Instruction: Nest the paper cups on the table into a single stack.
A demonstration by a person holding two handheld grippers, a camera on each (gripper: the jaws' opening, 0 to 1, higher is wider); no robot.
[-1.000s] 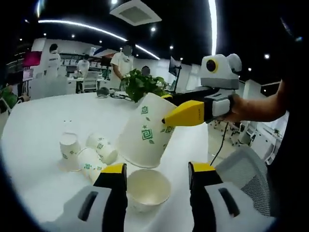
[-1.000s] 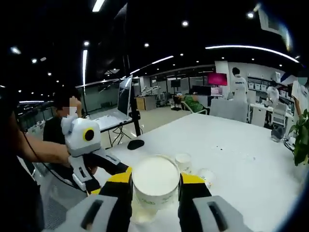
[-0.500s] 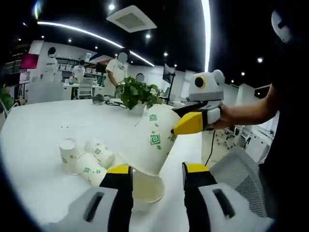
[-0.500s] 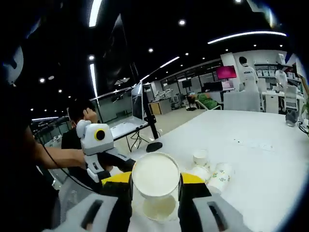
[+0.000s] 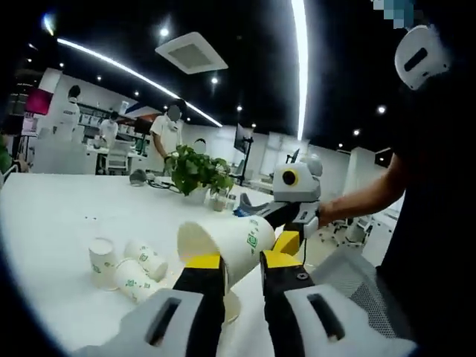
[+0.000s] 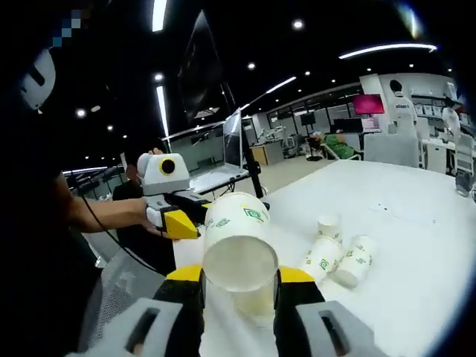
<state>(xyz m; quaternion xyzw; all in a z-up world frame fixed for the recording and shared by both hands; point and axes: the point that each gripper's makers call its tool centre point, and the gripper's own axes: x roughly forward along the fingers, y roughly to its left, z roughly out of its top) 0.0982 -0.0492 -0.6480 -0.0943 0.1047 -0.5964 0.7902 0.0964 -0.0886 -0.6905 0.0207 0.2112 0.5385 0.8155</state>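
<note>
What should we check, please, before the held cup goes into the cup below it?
1. Right gripper clamped on the held cup: ok.
2. Left gripper clamped on the lower cup: cannot tell, jaws close together and hiding it.
3. Lower cup's mouth open and free: ok in the right gripper view.
4. Held cup upright for nesting: not ok, tilted well over.
5. Held cup's base over the lower cup's mouth: cannot tell.
6. Three loose cups lying apart from the pair: ok.
</note>
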